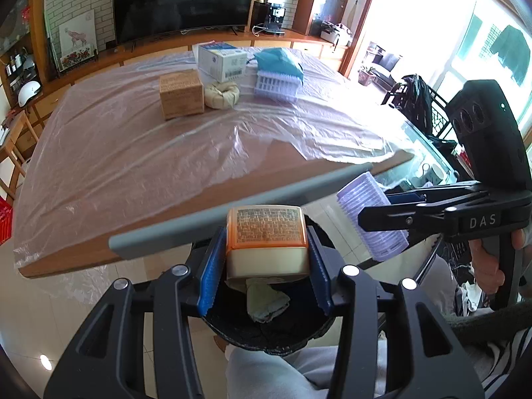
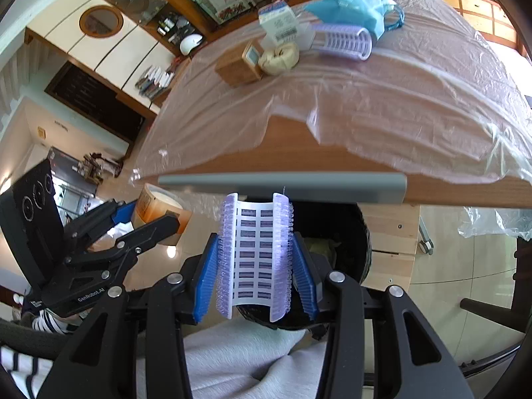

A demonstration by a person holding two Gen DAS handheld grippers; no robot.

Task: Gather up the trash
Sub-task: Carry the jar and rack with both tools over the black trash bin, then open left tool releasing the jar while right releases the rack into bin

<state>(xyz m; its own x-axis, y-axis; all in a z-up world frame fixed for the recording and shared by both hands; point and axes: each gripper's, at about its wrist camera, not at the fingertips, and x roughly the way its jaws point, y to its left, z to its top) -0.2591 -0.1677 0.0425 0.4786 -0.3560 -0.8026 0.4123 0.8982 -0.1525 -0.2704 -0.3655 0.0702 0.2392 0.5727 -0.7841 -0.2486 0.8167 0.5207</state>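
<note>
Left gripper [image 1: 266,259] jaws clamp an orange-capped jar [image 1: 266,236] over the black bin [image 1: 266,332]; crumpled paper [image 1: 266,302] inside shows only here. Right gripper [image 2: 254,266] jaws pinch a lilac hair roller [image 2: 254,252].

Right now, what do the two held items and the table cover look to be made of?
Orange-topped container in the left gripper: probably glossy plastic, translucent orange over cream. Purple hair roller in the right gripper: moulded plastic, slotted and bristled. Table cover: thin clear plastic film, wrinkled and shiny.
</note>
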